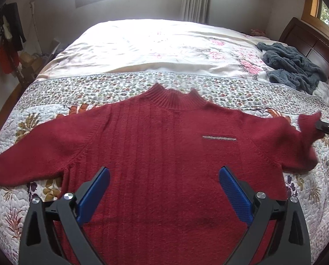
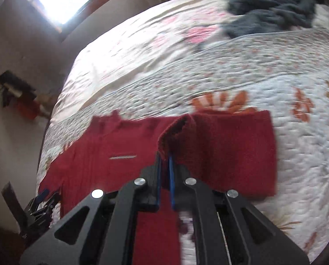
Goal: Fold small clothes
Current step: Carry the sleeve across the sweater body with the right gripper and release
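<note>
- The red sweater (image 1: 155, 145) lies front up, spread flat on the quilted bed (image 1: 60, 92); folding looks barely begun.
- The right tool (image 2: 165, 161) is clamped on the right sleeve (image 2: 226, 145), raising its cuff edge.
- The left tool (image 1: 164, 190) hovers over the hem, jaws apart, empty.
- Left sleeve, body still unfolded.
- A grey fleece garment (image 1: 294, 66) sits well apart; nothing obstructs.

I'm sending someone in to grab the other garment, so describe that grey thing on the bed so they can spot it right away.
On the bed, look past the red sweater spread flat on the quilt, toward the dark wooden headboard. There the grey fleece garment lies in a crumpled heap on the pale floral sheet. It is the only fuzzy, blue-grey, unfolded piece of clothing there.
</note>
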Tool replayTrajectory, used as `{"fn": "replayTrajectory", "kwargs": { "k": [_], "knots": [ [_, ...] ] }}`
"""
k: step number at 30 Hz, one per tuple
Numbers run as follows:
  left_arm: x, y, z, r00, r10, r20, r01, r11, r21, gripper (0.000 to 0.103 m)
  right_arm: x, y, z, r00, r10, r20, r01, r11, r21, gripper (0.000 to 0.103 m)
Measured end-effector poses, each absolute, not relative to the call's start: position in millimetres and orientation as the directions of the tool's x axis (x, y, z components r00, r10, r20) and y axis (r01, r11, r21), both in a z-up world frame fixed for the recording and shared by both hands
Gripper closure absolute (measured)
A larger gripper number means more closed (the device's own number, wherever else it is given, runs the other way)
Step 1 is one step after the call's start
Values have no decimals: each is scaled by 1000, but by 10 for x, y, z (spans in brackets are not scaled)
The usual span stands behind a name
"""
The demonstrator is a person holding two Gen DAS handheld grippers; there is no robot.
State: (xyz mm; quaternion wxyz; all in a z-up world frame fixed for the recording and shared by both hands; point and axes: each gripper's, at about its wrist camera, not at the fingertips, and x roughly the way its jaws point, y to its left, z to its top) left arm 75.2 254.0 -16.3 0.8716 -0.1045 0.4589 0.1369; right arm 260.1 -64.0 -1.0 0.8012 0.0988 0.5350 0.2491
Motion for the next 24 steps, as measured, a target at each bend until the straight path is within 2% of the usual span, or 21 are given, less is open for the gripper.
{"fn": "replayTrajectory", "kwargs": {
  "k": [5,14,19,24],
  "knots": [
    [727,2693,-236,521,135,-843,-343,937,-62,4,2495,113,-237,225,510,-831,-370,833,411,99],
    [710,2866,-350,495,115,-861,-352,933,-78,4,2486,672,-907,110,450,-886,-352,852,388,98],
    [783,2814,-403,483,83,-872,-338,936,-99,4,2451,609,-985,51,509,-859,-340,818,464,82],
    [990,2613,-496,467,-37,-884,-299,934,-197,4,2361,251,-681,91,574,-814,-349,784,514,78]
  ]
}}
